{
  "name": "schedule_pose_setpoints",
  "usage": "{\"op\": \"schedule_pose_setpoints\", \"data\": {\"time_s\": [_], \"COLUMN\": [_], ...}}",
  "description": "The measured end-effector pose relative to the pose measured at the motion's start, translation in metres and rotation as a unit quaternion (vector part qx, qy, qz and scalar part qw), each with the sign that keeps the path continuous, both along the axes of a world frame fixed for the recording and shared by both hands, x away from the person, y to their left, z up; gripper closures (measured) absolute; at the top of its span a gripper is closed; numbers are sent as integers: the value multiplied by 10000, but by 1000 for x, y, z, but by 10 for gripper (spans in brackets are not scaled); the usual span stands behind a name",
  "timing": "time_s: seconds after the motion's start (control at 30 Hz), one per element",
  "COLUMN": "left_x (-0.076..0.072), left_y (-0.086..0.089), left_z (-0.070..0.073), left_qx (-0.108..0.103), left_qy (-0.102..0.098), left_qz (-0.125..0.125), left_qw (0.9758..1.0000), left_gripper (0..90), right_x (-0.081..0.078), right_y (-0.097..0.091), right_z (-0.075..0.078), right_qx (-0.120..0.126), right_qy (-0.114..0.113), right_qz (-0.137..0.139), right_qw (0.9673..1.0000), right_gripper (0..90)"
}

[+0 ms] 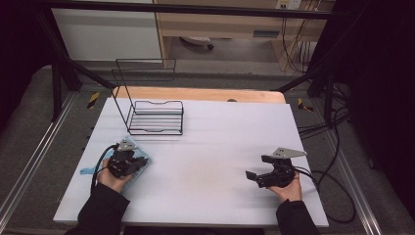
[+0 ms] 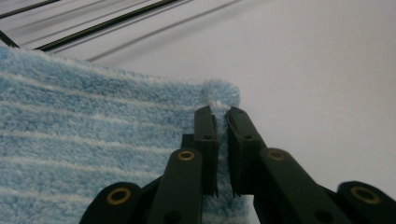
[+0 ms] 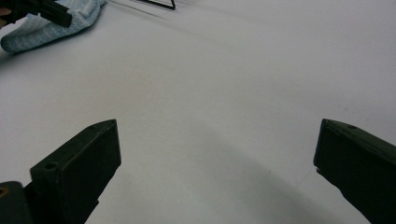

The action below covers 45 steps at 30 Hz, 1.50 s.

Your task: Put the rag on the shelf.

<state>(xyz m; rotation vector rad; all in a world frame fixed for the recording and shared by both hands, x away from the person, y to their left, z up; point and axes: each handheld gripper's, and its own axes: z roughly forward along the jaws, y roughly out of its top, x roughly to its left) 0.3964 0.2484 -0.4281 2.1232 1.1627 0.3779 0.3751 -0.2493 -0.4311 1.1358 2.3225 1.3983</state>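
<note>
A light blue striped towel (image 1: 138,149) lies flat at the left of the white table (image 1: 220,132). My left gripper (image 1: 143,161) rests on its right edge, shut on that edge. In the left gripper view the two black jaws of the left gripper (image 2: 222,113) stand almost together, with a thin fold of the towel (image 2: 93,121) pinched between them near its far corner. My right gripper (image 1: 257,167) is held low over bare table at the right and points left. Its jaws (image 3: 217,144) are spread wide with nothing between them. The towel (image 3: 46,28) lies far off in the right gripper view.
A black wire rack (image 1: 156,117) with a tall wire back stands behind the towel at the back left of the table; its base wires (image 2: 107,21) run just beyond the towel. Cables trail off the table's right side (image 1: 337,196). A wooden edge (image 1: 205,94) borders the far side.
</note>
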Motion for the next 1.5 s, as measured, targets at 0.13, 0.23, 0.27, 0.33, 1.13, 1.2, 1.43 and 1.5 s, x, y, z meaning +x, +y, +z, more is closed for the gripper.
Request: {"op": "schedule_pose_setpoints", "data": {"time_s": [0.13, 0.23, 0.27, 0.33, 1.13, 1.2, 1.43, 1.5], "left_x": [-5, -7, -8, -10, -25, -24, -14, -10], "left_y": [1, 0, -1, -4, -65, -71, -93, -99], "left_z": [6, 10, 11, 12, 20, 19, 17, 15], "left_qx": [-127, -234, -255, -299, -426, -392, -274, -276], "left_qy": [-82, -94, -94, -98, -72, -61, -85, -59], "left_qz": [61, 88, 83, 74, -407, -416, -346, -330], "left_qw": [9999, 9996, 9996, 9995, 9982, 9983, 9990, 9991], "left_gripper": [831, 831, 831, 831, 829, 829, 828, 828], "right_x": [0, 0, 0, 0, 1, 1, 1, 1], "right_y": [0, 0, 0, 0, 2, 2, 3, 3], "right_z": [0, 0, 0, 0, -1, -2, -2, -2], "right_qx": [4, 1, 1, -1, -32, -57, -76, -77], "right_qy": [10, -2, -2, -7, 5, 14, 24, 15], "right_qz": [4, 7, 7, 11, 3, 8, 7, 10], "right_qw": [10000, 10000, 10000, 10000, 10000, 10000, 10000, 10000], "right_gripper": [13, 14, 14, 14, 19, 20, 21, 21]}}
